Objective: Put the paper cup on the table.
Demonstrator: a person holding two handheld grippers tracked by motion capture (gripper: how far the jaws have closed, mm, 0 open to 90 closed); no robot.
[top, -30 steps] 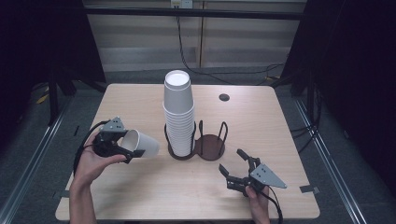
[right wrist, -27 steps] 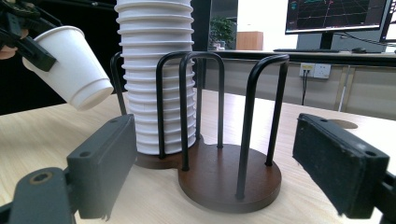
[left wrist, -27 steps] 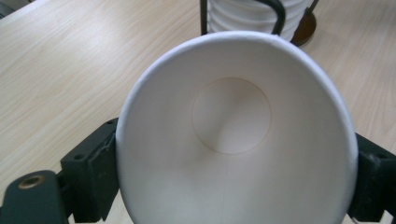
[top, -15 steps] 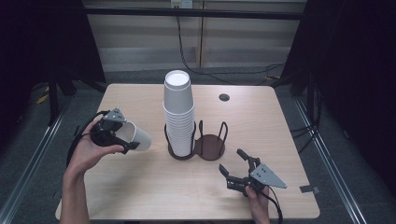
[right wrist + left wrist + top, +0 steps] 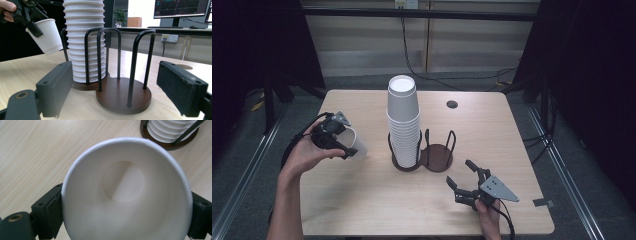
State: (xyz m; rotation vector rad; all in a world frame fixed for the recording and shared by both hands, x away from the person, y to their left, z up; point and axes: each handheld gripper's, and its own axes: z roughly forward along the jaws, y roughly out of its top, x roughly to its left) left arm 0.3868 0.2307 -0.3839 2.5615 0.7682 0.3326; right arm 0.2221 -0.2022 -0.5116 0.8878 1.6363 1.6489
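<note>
Holding one cup (image 5: 356,146) clamped by its rim between closed jaws, the left gripper (image 5: 335,138) is raised off the table (image 5: 362,210). The stack (image 5: 404,125) fills one ring of the holder (image 5: 437,156); the other ring, ahead of the right gripper (image 5: 463,181), whose jaws are spread, is bare. Placement is judged still undone.

Matt white paper cup (image 5: 125,192), wooden table (image 5: 377,200)

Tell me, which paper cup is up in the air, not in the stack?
The single cup clamped in the left gripper, left of the holder. It hangs tilted above the table, while the others sit nested in the stack.
</note>
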